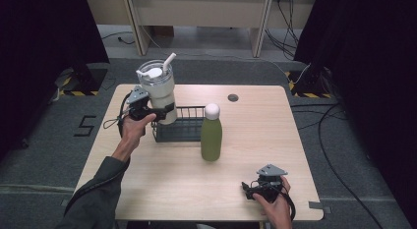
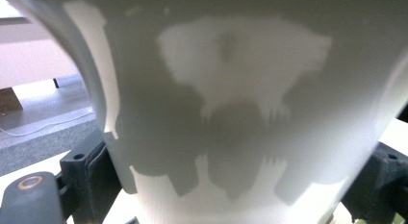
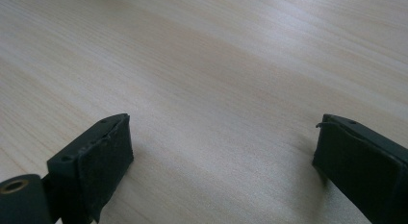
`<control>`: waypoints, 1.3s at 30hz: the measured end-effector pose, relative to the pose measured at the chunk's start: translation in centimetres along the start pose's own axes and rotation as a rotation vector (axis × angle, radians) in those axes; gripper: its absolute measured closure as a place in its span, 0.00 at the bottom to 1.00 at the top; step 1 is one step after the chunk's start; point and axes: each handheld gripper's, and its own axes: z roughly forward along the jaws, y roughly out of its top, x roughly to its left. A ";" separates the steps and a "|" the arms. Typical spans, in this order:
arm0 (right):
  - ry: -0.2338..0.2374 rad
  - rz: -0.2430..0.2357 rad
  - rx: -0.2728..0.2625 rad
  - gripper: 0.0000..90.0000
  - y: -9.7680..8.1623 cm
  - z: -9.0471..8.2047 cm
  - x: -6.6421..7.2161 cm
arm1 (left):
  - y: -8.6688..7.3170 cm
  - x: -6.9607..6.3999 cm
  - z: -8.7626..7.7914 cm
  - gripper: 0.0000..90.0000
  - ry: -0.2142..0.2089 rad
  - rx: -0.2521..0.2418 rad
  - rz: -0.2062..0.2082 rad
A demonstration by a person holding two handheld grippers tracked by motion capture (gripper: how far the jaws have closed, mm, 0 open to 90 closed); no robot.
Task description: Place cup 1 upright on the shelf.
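Standing at the left end of the black wire basket [image 1: 189,125], the cream tumbler [image 1: 158,94] with its clear lid and white straw is clamped low on its body by the left tongs [image 1: 158,114]. Just right of the basket stands a green bottle [image 1: 211,133] with a white cap. Near the worktop's [image 1: 255,126] right front edge, the right tongs [image 1: 251,189] rest released, jaws wide apart over bare wood.

Right claw [image 3: 223,161] jaws wide apart, low over bare wooden table [image 3: 216,65].
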 end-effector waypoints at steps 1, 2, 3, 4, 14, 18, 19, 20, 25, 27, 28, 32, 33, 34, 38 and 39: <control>0.000 0.000 0.000 0.07 0.0 0.0 0.0 | 0.0 0.0 0.0 0.12 0.000 0.000 0.000; 0.000 0.000 0.000 0.07 0.0 0.0 0.0 | -0.2 0.1 0.1 0.12 0.001 0.001 -0.001; 0.000 0.000 0.000 0.07 0.0 0.0 0.0 | -0.2 0.1 0.1 0.12 0.001 0.001 -0.001; 0.000 0.003 0.001 0.07 0.0 0.0 0.0 | -0.3 0.1 0.3 0.12 0.004 0.006 0.002; 0.000 0.003 0.000 0.07 0.0 0.0 0.0 | -1.4 0.3 1.0 0.12 0.010 0.008 -0.006; 0.000 0.000 0.000 0.07 0.0 0.0 0.0 | -1.8 0.3 1.2 0.12 0.009 0.017 0.006; 0.000 -0.001 0.000 0.07 0.0 0.0 0.0 | -1.9 0.2 1.3 0.12 0.010 0.021 0.009; 0.000 0.000 0.000 0.07 0.0 0.0 0.0 | -2.0 0.2 1.4 0.12 0.010 0.022 0.010; 0.000 0.002 0.000 0.07 0.0 0.0 0.0 | -2.5 -0.1 1.8 0.12 0.007 0.032 0.014; 0.000 0.001 0.000 0.07 0.0 0.0 0.0 | -2.7 -0.2 1.9 0.12 0.009 0.032 0.021; 0.000 0.001 0.000 0.07 0.0 0.0 0.0 | -2.9 -0.3 2.0 0.12 0.007 0.031 0.017; 0.000 0.000 0.000 0.07 0.0 0.0 0.0 | -3.2 -0.3 2.2 0.12 0.006 0.033 0.013; 0.000 0.000 0.000 0.07 0.0 0.0 0.0 | -3.3 -0.3 2.2 0.12 0.008 0.035 0.014; 0.000 0.001 0.000 0.07 0.0 0.0 0.0 | -3.4 -0.3 2.2 0.12 0.010 0.036 0.013; 0.000 0.000 0.000 0.07 0.0 0.0 0.0 | -3.8 -0.2 2.3 0.12 0.013 0.041 0.012; 0.000 0.002 0.000 0.07 0.0 0.0 0.0 | -3.9 -0.2 2.4 0.12 0.014 0.040 0.010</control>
